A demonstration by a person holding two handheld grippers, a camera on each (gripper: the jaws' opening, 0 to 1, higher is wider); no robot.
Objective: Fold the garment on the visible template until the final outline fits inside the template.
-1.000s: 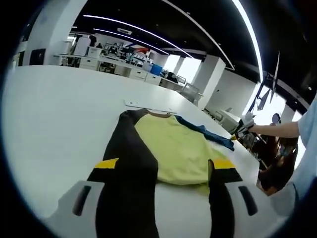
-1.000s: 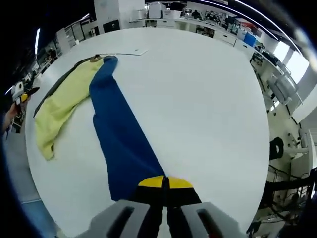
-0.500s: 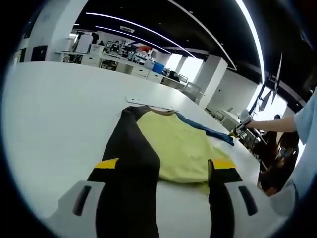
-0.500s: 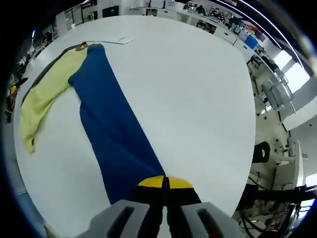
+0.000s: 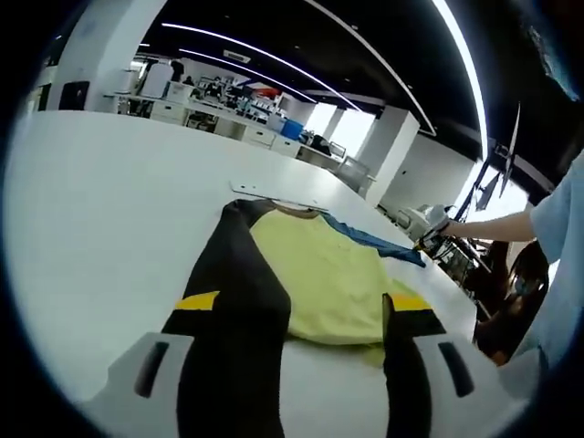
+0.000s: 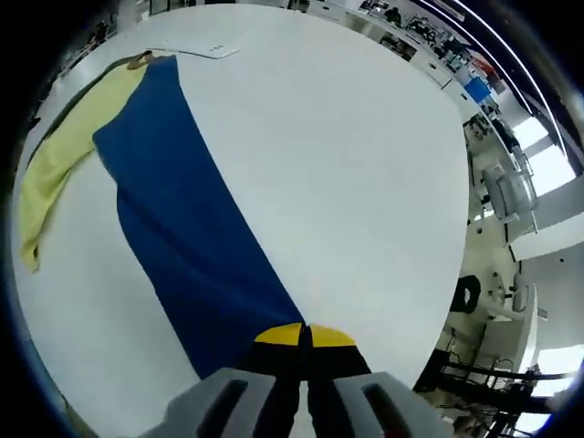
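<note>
Right tongs (image 6: 306, 351): clenched on the end of the blue sleeve (image 6: 178, 228), low centre of the right gripper view; the cloth ran taut to the upper left.
Left tongs (image 5: 338, 338): jaws stood apart low in the left gripper view, the black sleeve (image 5: 239, 274) draped over the left jaw; whether it was pinched, I couldn't tell.
Garment (image 5: 324, 278): yellow body flat on the white desk (image 5: 100, 210), mid-frame; the paper strip (image 5: 274, 193) just beyond the collar.
Risk: I judged a harder pull on the blue could drag the yellow body off its place, or slip the hem free.
Room: desk bare to the right of the blue; its edge curved near at lower right.
</note>
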